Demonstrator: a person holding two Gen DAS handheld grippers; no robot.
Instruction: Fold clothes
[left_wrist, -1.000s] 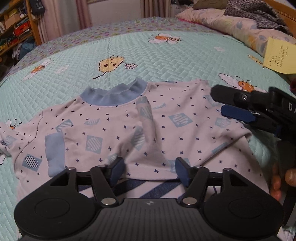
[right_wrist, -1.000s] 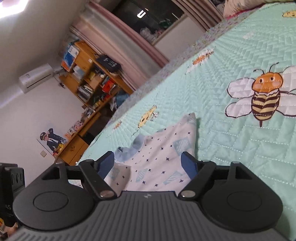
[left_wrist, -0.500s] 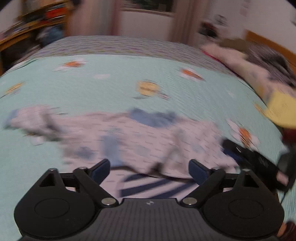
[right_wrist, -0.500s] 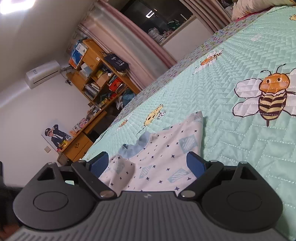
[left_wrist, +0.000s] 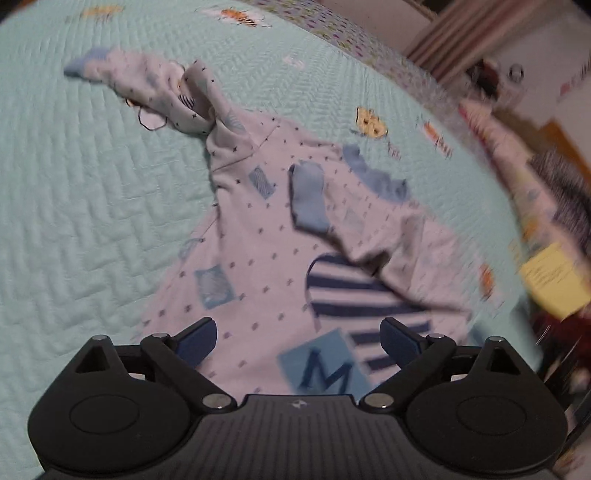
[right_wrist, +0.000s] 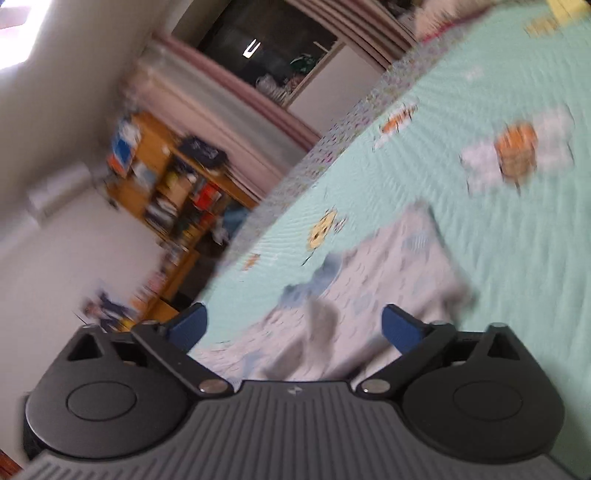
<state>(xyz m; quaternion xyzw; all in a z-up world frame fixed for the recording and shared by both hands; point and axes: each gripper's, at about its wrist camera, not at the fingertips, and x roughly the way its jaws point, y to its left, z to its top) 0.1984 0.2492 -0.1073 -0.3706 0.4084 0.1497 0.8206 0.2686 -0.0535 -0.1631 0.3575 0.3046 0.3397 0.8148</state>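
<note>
Mint-green quilted bedspread (left_wrist: 92, 177) with bee and cartoon prints covered the bed and filled most of both views; both pictures were motion-blurred. At the far edge ran a patterned purple border (left_wrist: 354, 33), and striped curtains (left_wrist: 454, 29) hung beyond it. On the right of the left wrist view lay a floral pillow (left_wrist: 517, 166) with a dark knitted item (left_wrist: 561, 177) past it, and a yellow paper note (left_wrist: 554, 284) near the shirt's right edge. The right wrist view showed a wooden bookshelf (right_wrist: 177, 192) crammed with books against a white wall, and pink curtains (right_wrist: 229, 107) beside a dark window.

Left gripper (left_wrist: 298, 338) hovered over the lower part of the shirt, jaws spread wide, blue pads clear of the cloth and holding nothing. Right gripper (right_wrist: 293, 328) pointed nearly level across the bed, jaws opening, with the shirt seen between the pads but not pinched.

Pale lilac shirt (left_wrist: 266, 236) lay on the bedspread, printed with small dark stars and blue squares. Its blue collar (left_wrist: 376, 177) faced the far right. One sleeve (left_wrist: 162, 88) trailed crumpled toward the upper left and ended in a blue cuff. The other sleeve was folded across the chest, its blue cuff (left_wrist: 308, 197) lying on the body. The right side was turned over, exposing navy-and-white stripes (left_wrist: 347, 291) and a blue square with the letter M (left_wrist: 325, 369).
</note>
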